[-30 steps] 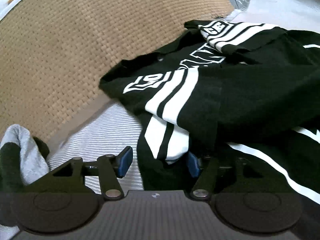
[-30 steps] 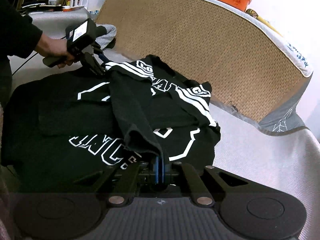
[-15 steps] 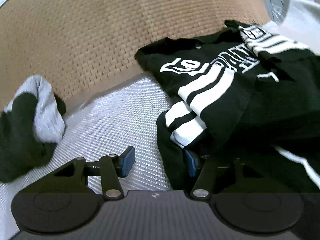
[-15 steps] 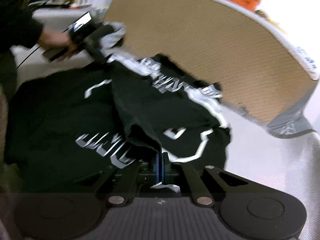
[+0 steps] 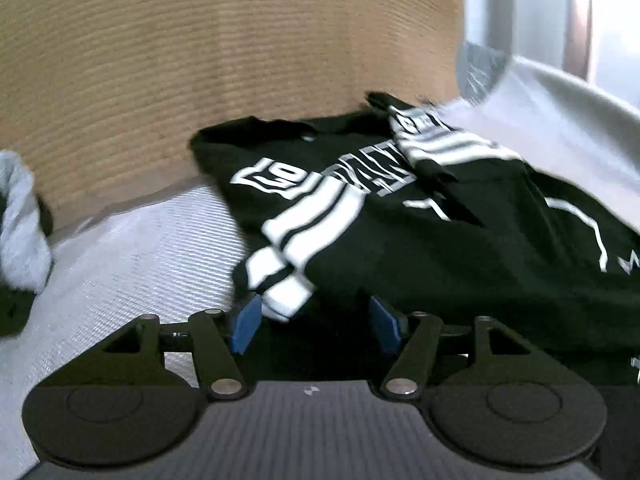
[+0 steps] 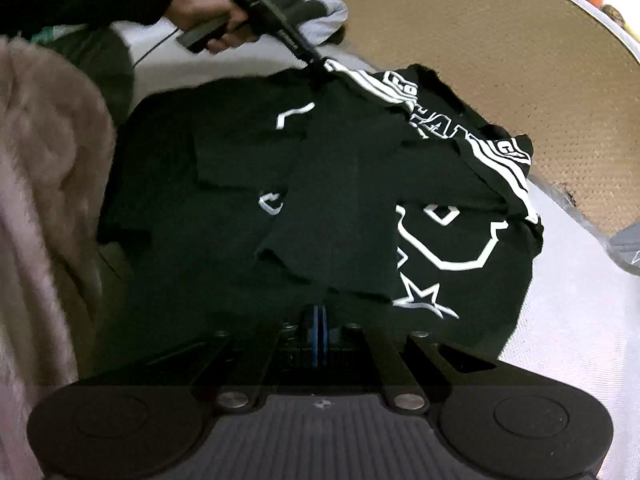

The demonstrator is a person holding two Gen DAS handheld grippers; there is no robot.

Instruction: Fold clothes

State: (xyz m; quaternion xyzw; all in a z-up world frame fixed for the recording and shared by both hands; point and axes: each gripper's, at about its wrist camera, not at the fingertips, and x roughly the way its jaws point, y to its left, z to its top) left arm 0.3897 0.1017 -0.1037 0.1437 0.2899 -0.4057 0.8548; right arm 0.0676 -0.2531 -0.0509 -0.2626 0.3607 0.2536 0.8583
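Bare mattress point(image 5: 132, 248) lies open left of the black shirt point(image 5: 440, 248); the woven headboard point(image 5: 200, 60) blocks beyond.

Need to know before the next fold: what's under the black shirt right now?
The black shirt lies on a white textured bed cover, visible around its edges. A folded-over sleeve sits on top. Whatever lies beneath the shirt's middle is covered and cannot be seen.

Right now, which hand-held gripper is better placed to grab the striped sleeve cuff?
Left. The left hand-held gripper is open with the striped sleeve cuff lying between its pads; the right hand-held gripper is shut, far from that cuff.
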